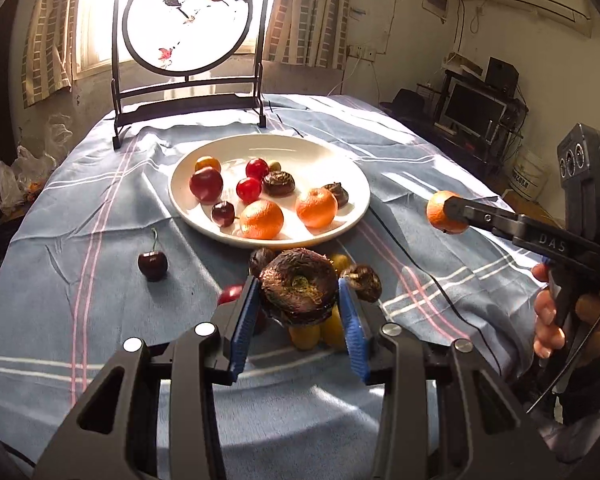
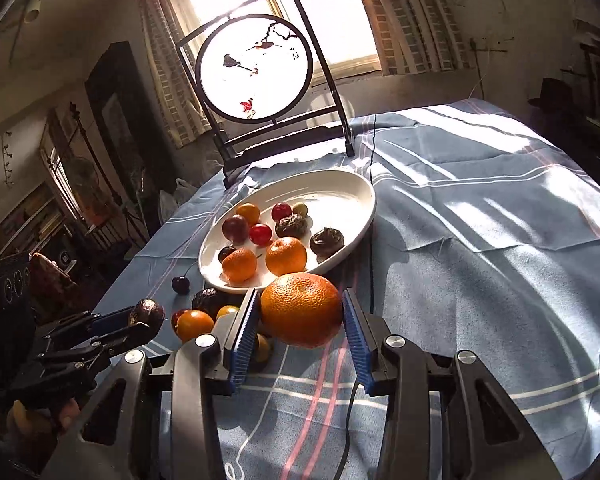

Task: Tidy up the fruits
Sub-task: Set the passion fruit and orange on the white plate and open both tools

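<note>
Blue-padded fingers (image 1: 247,316) of the left gripper (image 1: 299,312) are clamping a dark wrinkly fruit (image 1: 299,286) right at the bottom middle of the left wrist view, hanging just above the blue striped cloth (image 1: 80,280) covering the surface. Over in the right wrist view, the right gripper (image 2: 300,330) is squeezing a mandarin (image 2: 302,310) the same way, low in the center of the frame. Sitting behind both, mid-frame, is the white plate (image 1: 340,160), which is holding two mandarins, a few red and yellow cherry-type fruits, a dark plum and two more dark wrinkly ones. One cherry (image 1: 152,265) is lying alone on the cloth left of the plate, and a small pile of loose fruit (image 2: 194,322) is sitting near the fingers.
</note>
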